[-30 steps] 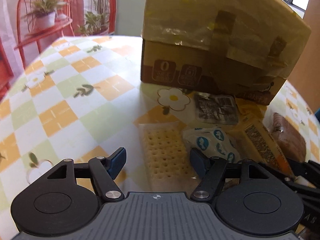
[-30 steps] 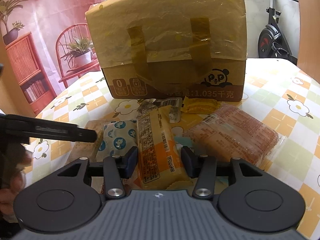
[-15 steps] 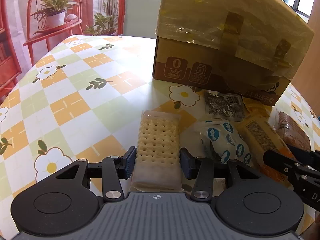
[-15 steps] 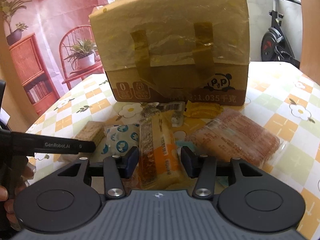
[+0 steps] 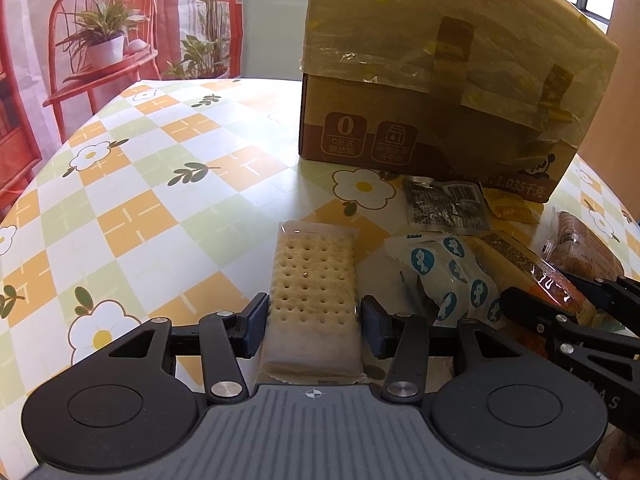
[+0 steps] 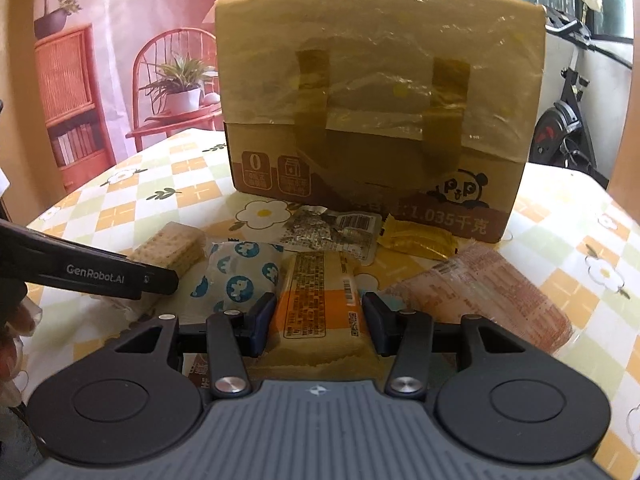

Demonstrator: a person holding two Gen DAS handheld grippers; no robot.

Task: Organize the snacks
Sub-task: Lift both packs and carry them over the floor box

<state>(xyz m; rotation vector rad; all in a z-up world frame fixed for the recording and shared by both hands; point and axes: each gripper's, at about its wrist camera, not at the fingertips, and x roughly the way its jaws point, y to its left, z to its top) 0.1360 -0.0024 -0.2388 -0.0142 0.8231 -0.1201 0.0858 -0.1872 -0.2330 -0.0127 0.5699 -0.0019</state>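
Left gripper [image 5: 313, 326] jaws easing open, cracker pack [image 5: 313, 280] between them; box [image 5: 448, 92] behind, on checked table [image 5: 160, 184].

Snacks [image 6: 316, 300] are lying in a row on the table [image 5: 168, 208] before the box [image 6: 376, 120].

place: home | signs: flowered tablecloth [image 5: 168, 208], potted plant [image 5: 105, 42], exercise bike [image 6: 568, 116]
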